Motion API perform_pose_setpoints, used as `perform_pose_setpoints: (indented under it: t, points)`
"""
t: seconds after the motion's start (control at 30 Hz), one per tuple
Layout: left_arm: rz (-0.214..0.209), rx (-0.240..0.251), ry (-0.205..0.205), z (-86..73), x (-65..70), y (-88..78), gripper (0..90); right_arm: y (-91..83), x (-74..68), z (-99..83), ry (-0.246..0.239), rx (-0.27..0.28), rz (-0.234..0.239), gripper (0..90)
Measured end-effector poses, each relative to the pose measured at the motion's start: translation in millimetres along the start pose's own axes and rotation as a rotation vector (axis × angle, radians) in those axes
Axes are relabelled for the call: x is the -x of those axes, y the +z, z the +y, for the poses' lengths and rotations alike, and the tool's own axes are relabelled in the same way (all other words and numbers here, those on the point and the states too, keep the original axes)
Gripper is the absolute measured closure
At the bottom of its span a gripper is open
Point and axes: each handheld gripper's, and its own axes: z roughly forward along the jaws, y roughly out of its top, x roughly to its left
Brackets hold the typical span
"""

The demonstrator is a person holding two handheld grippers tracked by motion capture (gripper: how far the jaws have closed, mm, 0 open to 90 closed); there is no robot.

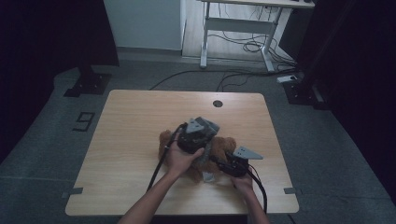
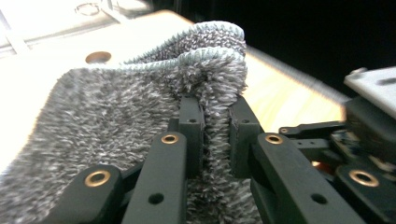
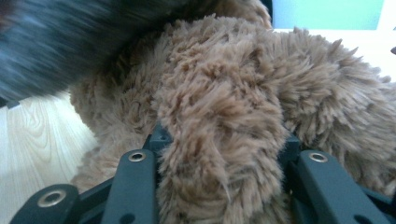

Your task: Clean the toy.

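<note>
The left claw (image 2: 212,116) is almost closed and pinches a fold of the grey towel (image 2: 116,107) between its jaws; the towel's hemmed edge stands just above the tips. The right claw (image 3: 219,144) is closed around a thick lobe of the brown plush (image 3: 224,107), which bulges out between and above its jaws. In the high view both claws (image 1: 198,135) (image 1: 236,163) sit close together over the plush (image 1: 224,147), near the front middle of the table (image 1: 130,121).

Risks, as I judge them:
- The towel is held only by a thin fold near its edge. If the left claw pulls fast, the fold may slip out.
- The right claw grips mainly fluffy pile. A strong pull from the towel side could drag the plush out of it.
- The two claws are very near to each other, so one may bump the other, or a cable may catch on the plush.
- The towel hides part of the plush, so the wrong layer may be pinched.
</note>
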Motion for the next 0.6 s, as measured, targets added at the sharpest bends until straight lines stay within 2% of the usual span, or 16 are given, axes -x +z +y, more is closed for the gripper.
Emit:
perform_pose_setpoints:
  t: [0.03, 0.07, 0.1, 0.13, 0.2, 0.3, 0.47, 0.5, 0.53, 0.6]
  points:
    - [0.0, 0.0, 0.0, 0.0, 0.0, 0.0, 78.1, 0.0, 0.0, 0.0, 0.0, 0.0, 0.0, 57.0]
    - [-0.001, -0.05, -0.003, -5.5, 6.4, 19.6, 78.0, -1.5, -1.7, -0.8, -0.007, -0.009, -0.003, 56.8]
    - [0.005, -0.056, 0.004, -10.0, 9.1, 26.0, 78.0, -1.8, -1.9, -0.9, -0.01, -0.016, -0.007, 56.6]
    - [0.018, -0.048, 0.016, -13.9, 10.9, 28.6, 78.1, -1.9, -1.7, -1.5, -0.008, -0.029, -0.014, 56.3]
    - [0.015, -0.034, 0.016, -18.3, 11.4, 26.5, 78.8, -2.8, -0.3, -4.0, 0.009, -0.037, -0.011, 56.2]
    - [0.021, -0.033, 0.023, -21.3, 7.8, 15.0, 79.7, -4.2, -2.2, -4.4, 0.009, -0.044, -0.007, 56.2]
    - [0.127, -0.051, 0.081, -32.7, -6.5, -16.2, 80.2, -5.7, -3.6, -4.2, 0.033, -0.049, -0.013, 56.1]
    - [0.127, -0.051, 0.081, -32.7, -6.5, -16.2, 80.4, -5.8, -3.2, -4.3, 0.034, -0.047, -0.011, 56.1]
    - [0.154, -0.046, 0.088, -40.5, -16.3, -31.1, 80.5, -5.9, -2.9, -4.3, 0.038, -0.048, -0.008, 56.0]
    - [0.16, -0.031, 0.052, -47.3, -31.0, -47.6, 80.7, -5.8, -2.1, -4.7, 0.048, -0.045, -0.005, 56.0]
